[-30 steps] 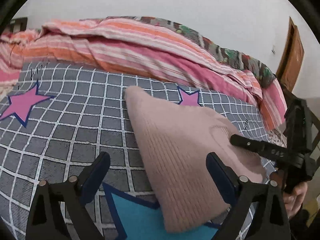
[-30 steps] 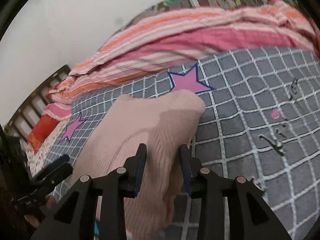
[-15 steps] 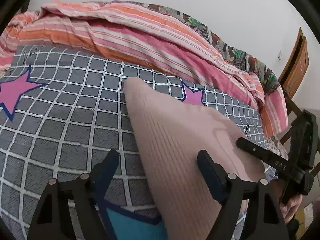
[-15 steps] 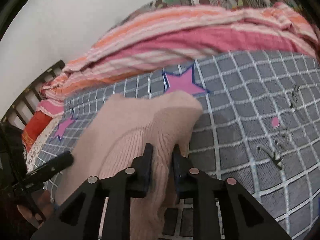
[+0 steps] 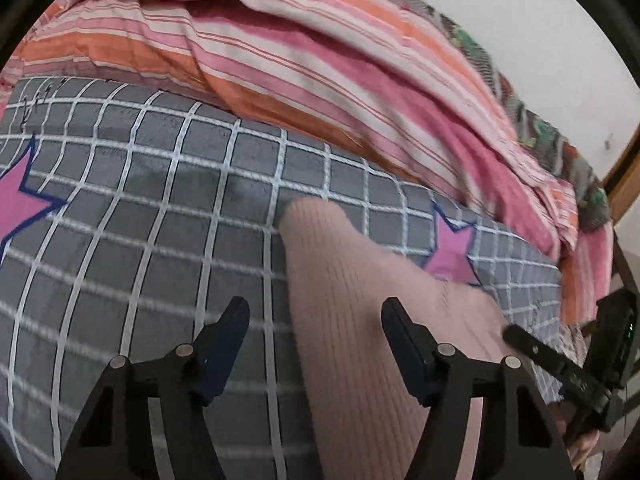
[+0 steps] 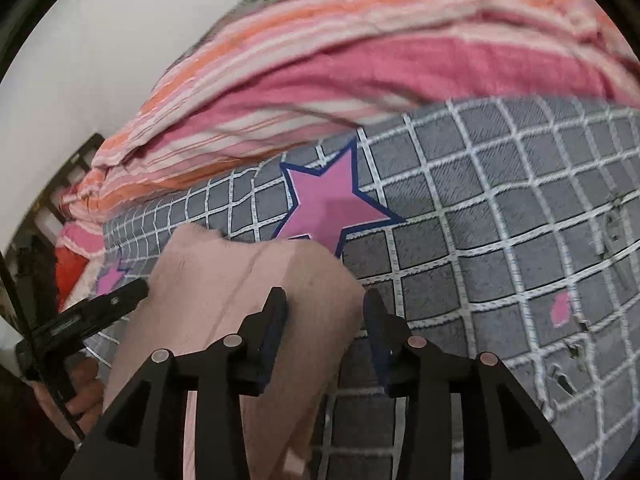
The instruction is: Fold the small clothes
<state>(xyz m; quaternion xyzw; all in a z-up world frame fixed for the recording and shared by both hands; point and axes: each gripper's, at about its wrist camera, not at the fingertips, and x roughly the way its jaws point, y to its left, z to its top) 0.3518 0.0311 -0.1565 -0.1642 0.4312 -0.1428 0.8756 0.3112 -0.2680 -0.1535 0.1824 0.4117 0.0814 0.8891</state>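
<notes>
Lying on the grey checked bed sheet (image 5: 160, 208), the pink ribbed knit garment (image 5: 360, 312) stretches from the middle of the left wrist frame down to its lower edge, its rounded far end pointing toward the striped pink and orange quilt (image 5: 300, 60) bunched across the top. A pink star print (image 5: 452, 252) sits on the sheet just beside the garment's right edge.

The left hand-held gripper (image 5: 316, 328) is spread wide, released, its dark fingers (image 5: 224, 336) low in the frame; the garment's left edge runs between them, and neither finger visibly pinches cloth. At the right edge of that frame the other tool reaches in over the garment.

In the right wrist frame the same garment (image 6: 224, 280) fills the lower left centre, with a larger pink star (image 6: 328, 204) just beyond its far edge. The right hand-held gripper (image 6: 324, 316) stands parted, released, around the garment's right corner, one finger (image 6: 276, 320) over the cloth and the other over the sheet (image 6: 500, 208). The quilt (image 6: 360, 64) fills the upper part.
</notes>
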